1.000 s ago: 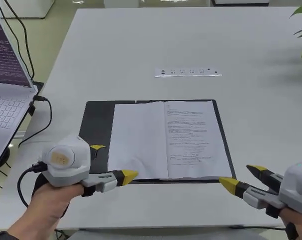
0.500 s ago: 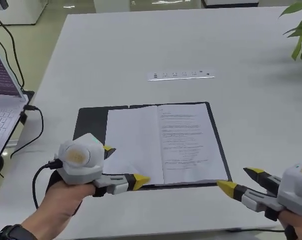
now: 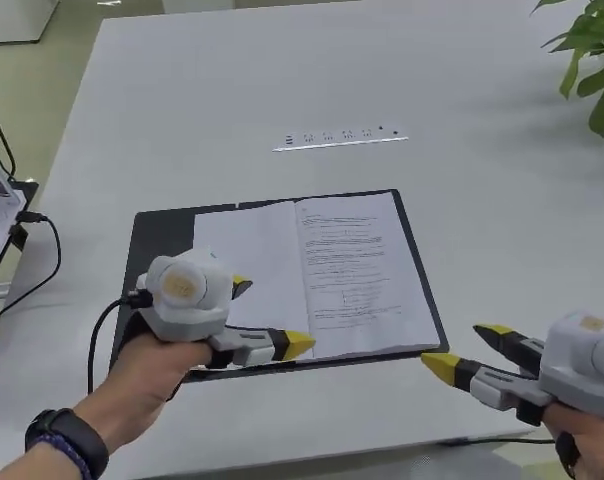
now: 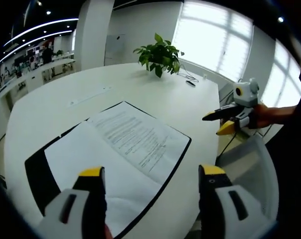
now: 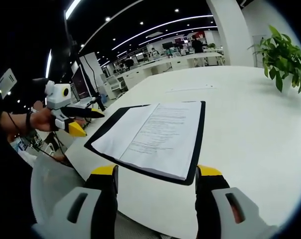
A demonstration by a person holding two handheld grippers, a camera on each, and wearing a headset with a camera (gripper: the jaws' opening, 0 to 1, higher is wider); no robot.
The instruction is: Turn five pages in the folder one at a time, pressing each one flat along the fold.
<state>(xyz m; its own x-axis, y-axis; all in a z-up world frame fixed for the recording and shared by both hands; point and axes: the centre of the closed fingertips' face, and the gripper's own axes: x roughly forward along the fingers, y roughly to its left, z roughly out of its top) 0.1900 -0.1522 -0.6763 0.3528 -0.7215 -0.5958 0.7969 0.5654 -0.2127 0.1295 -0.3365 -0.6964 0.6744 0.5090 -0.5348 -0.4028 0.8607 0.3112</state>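
Folder [image 3: 322, 270] is seen lying open and flat on the white bench [image 3: 182, 90], black cover spread beneath the pages. A blank page [image 3: 250, 262] is noted on the left of the fold and a printed page [image 3: 354, 268] on the right.

Left claw [image 3: 270, 314]: jaws spread wide, nothing held. It is held over the near part of the blank page, one yellow tip by the folder's near edge. Contact with the paper cannot be told. In the left gripper view the folder [image 4: 125, 144] lies just ahead of and below the left claw [image 4: 151, 172].

Right claw [image 3: 464, 348]: jaws wide, empty, held off the folder's near right corner, apart from it. In the right gripper view the folder [image 5: 155, 132] lies ahead of the right claw [image 5: 155, 170].

A socket strip [image 3: 340, 138] is seen beyond the folder, and a plant [image 3: 587, 60] far to the right claw's side.
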